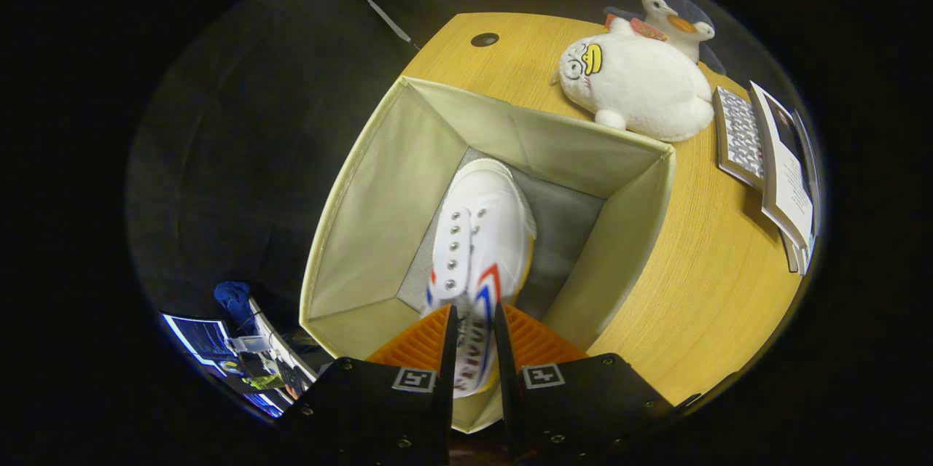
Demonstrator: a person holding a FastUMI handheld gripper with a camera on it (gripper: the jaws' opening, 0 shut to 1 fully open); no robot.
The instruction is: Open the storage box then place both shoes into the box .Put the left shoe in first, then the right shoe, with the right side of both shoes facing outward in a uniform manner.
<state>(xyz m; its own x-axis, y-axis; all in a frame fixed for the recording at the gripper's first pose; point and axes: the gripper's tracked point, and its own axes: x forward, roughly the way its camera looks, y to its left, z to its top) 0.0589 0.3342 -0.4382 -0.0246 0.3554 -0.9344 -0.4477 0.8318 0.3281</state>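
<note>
Single fisheye camera riding on the tongs [475, 324], looking steeply down along the two fingers at the bottom centre of the frame. It sits close above the open storage box [379, 196] at centre, straight into its interior, where the fingers clamp the heel of a white shoe [481, 233]. Counter [700, 262] falls away to the right; plush toys [641, 79] sit farther off, upper right.

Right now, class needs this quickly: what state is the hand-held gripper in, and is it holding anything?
Hand-held gripper: closed on the heel of the white shoe, holding it inside the open storage box.
</note>
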